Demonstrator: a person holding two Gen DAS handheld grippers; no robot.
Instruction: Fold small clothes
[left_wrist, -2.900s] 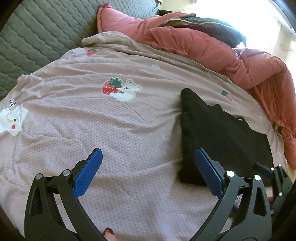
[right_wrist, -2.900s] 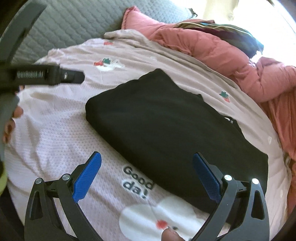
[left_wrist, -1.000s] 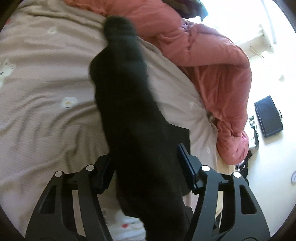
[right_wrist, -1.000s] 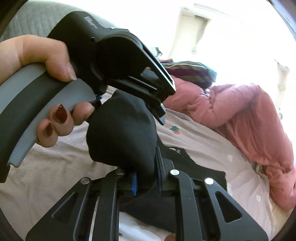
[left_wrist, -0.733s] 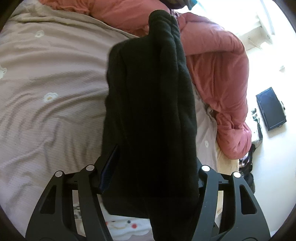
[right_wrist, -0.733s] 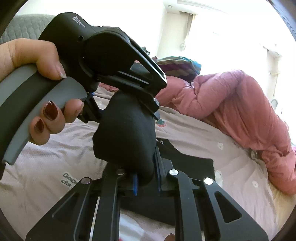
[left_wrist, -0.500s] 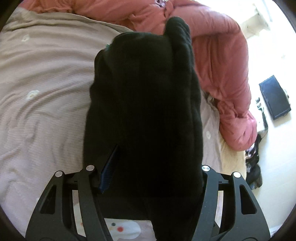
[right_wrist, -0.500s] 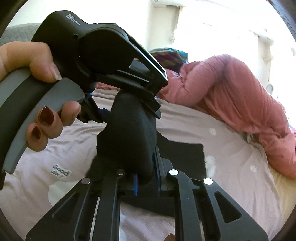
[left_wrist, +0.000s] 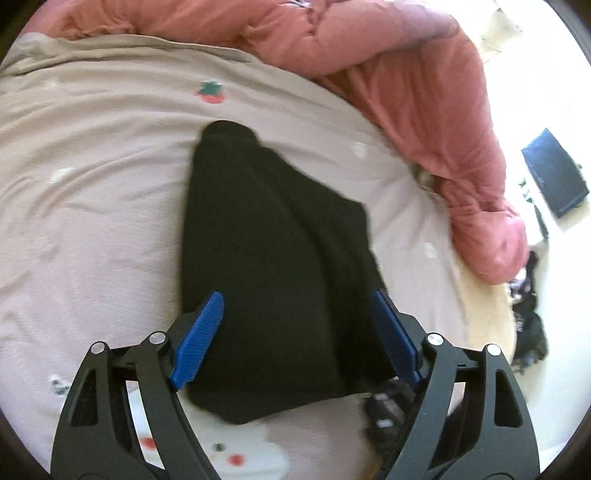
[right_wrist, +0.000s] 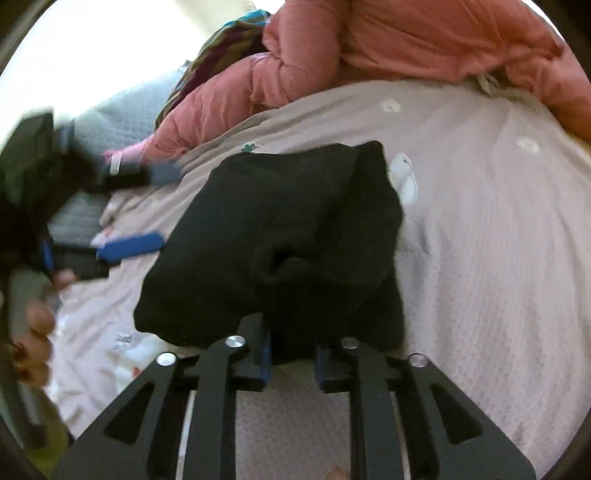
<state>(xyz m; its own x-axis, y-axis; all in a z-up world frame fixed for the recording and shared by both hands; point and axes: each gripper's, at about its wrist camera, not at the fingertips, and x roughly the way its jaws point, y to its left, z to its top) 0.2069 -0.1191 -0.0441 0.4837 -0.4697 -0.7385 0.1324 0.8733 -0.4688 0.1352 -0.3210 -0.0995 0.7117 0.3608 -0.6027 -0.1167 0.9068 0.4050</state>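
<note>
Black garment (left_wrist: 273, 266) lies folded on the bed sheet (left_wrist: 92, 184), below the pink duvet (left_wrist: 406, 92). Left gripper (left_wrist: 295, 332): jaws just opened, spread either side of the garment. Right gripper (right_wrist: 291, 363): jaws easing apart, near edge bunched between them.

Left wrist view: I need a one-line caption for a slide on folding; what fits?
Left gripper, jaws just opened, straddles a folded black garment lying on the pale bedspread.
</note>
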